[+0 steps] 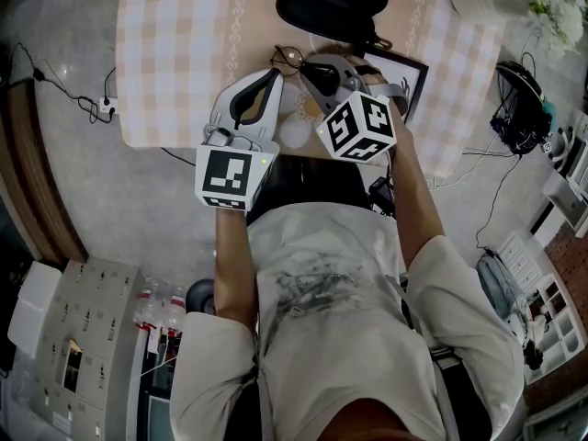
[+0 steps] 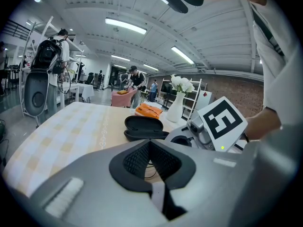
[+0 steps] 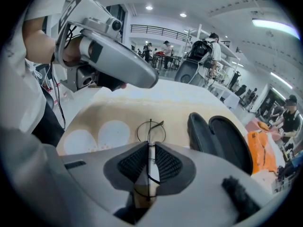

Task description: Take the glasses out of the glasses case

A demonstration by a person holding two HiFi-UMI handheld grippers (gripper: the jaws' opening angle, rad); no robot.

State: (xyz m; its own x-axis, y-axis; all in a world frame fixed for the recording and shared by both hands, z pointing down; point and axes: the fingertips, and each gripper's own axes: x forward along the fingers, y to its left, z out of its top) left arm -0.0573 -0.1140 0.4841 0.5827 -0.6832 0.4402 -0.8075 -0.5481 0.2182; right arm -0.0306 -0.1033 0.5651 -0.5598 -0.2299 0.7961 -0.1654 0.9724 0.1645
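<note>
Glasses (image 3: 150,132), thin wire-rimmed ones, are pinched in my right gripper (image 3: 150,146). Its two black ribbed pads (image 3: 168,163) are closed almost together on the frame, so only the wire keeps them apart. One round rim sticks out past my fingertips and the rest of the frame runs back between the pads toward the camera. The glasses case (image 3: 222,141) lies open beyond these jaws and off to their right, with both dark halves showing. The wire frame is wholly outside it and not touching it. Past the case, further right, there is an orange object (image 3: 260,150). From the head view, the frame I hold hangs over the near part of the table (image 1: 175,53), and I cannot tell whether it rests on the surface or is held just above it. My left gripper (image 2: 150,143) has its jaws drawn together with the pad tips meeting, and nothing is gripped between them. It is raised to the left of my right jaws and near them, with its tip close to what the right one holds but apart from it. Straight ahead of the left jaws is the open case, and beyond that a white vase of flowers (image 2: 179,105).
</note>
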